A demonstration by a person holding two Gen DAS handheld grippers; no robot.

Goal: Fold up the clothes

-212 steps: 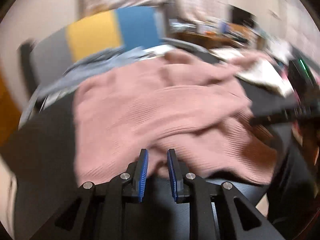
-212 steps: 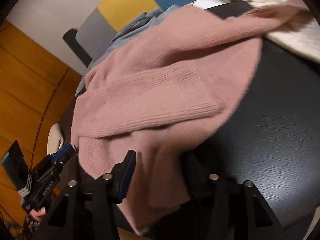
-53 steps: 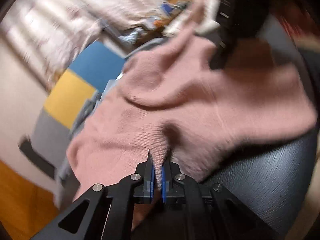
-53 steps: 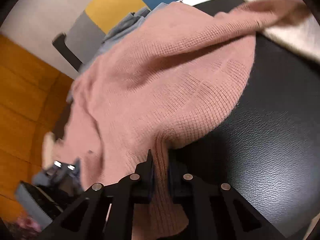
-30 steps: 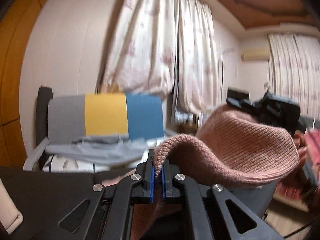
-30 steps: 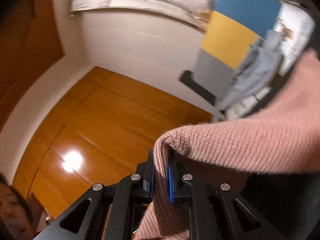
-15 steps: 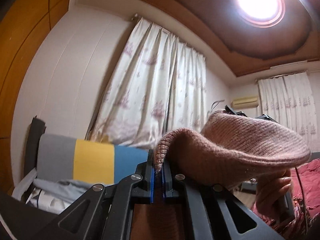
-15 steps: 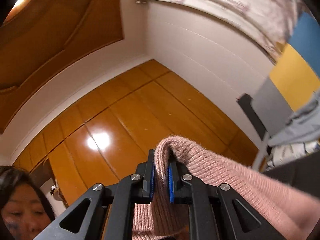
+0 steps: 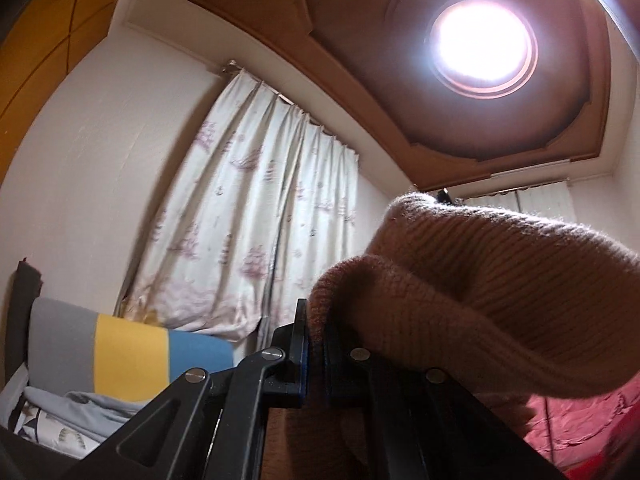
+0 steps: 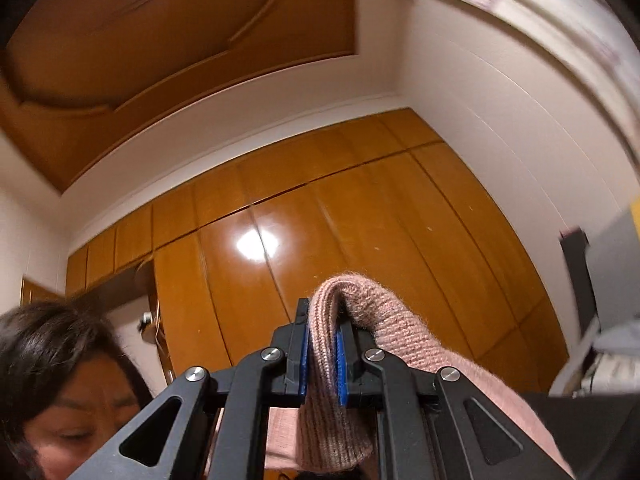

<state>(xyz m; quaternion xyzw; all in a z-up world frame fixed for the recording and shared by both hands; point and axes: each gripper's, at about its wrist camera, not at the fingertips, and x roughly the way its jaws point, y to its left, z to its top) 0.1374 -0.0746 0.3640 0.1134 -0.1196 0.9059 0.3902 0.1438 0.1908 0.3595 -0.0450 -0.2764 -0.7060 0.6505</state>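
Note:
Both grippers are raised and point up toward the ceiling. My left gripper is shut on an edge of the pink knit sweater, whose fabric bulges up and drapes off to the right over the fingers. In the right wrist view my right gripper is shut on another fold of the same pink sweater, which loops over the right finger and hangs down to the lower right. The rest of the sweater hangs below both views, hidden.
A chair with a grey, yellow and blue back holds grey clothes at lower left, before white curtains. A red cover lies lower right. A round ceiling lamp glows above. Wooden wardrobe doors and a person's head show.
Both grippers have lifted the sweater clear of the black table and tilted further upward; the views now show ceiling and walls instead of the tabletop.

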